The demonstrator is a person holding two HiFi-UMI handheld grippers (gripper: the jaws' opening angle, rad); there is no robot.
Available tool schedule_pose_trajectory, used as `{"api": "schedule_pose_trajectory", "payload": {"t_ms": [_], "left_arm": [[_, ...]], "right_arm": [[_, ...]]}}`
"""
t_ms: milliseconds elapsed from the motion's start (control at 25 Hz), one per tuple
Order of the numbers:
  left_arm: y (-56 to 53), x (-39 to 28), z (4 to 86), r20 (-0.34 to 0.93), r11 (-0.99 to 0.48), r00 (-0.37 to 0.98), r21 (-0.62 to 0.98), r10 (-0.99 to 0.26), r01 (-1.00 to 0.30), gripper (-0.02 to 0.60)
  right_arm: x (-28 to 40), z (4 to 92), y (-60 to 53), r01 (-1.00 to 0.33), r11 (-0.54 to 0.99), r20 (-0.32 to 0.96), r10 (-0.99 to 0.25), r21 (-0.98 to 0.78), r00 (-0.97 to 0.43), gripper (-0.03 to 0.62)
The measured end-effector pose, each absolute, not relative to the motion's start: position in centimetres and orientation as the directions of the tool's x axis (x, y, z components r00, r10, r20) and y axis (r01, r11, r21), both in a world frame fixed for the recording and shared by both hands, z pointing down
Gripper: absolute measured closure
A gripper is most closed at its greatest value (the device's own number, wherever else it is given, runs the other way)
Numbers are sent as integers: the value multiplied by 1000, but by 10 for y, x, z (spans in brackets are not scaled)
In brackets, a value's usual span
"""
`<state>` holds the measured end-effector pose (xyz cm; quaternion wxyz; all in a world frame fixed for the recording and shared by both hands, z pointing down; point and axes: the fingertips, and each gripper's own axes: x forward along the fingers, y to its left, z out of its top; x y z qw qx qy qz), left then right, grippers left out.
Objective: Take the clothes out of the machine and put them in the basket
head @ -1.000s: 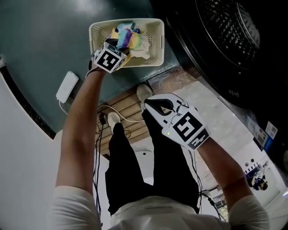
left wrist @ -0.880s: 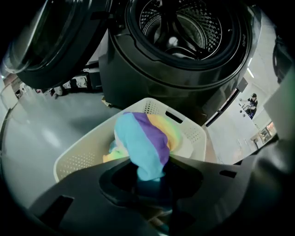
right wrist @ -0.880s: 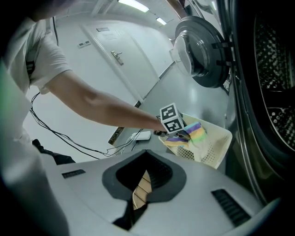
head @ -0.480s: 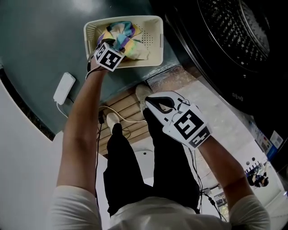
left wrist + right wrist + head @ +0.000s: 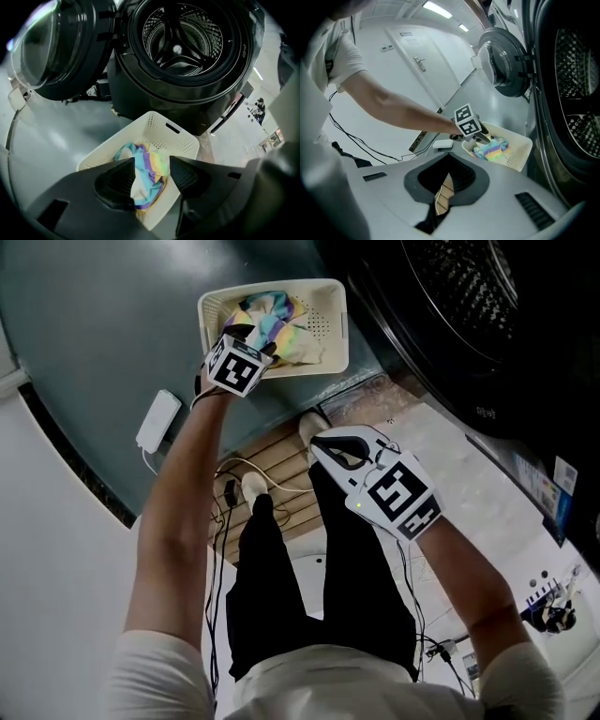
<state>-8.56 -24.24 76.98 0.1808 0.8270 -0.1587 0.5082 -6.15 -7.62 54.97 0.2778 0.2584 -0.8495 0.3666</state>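
Partly hidden behind the left gripper (image 5: 152, 163), the clothes (image 5: 281, 320) lie in the basket (image 5: 334, 332); it points steeply down above them, jaws just opened, gripping nothing. Right gripper (image 5: 446, 180) tilts downward, jaws together, empty.

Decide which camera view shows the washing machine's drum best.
The left gripper view: it looks straight into the open drum, perforated wall visible. The head view crops it at top right; the right gripper view shows only an edge-on slice.
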Motion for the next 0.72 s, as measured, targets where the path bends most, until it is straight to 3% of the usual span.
{"api": "schedule_pose_trajectory", "payload": {"t_ms": [720], "left_arm": [[-181,-115,527,730,-849,663,237,-165,-473,354]], "right_arm": [[-82,429,-49,-728,563,665,-375,-391,-646,591]]}}
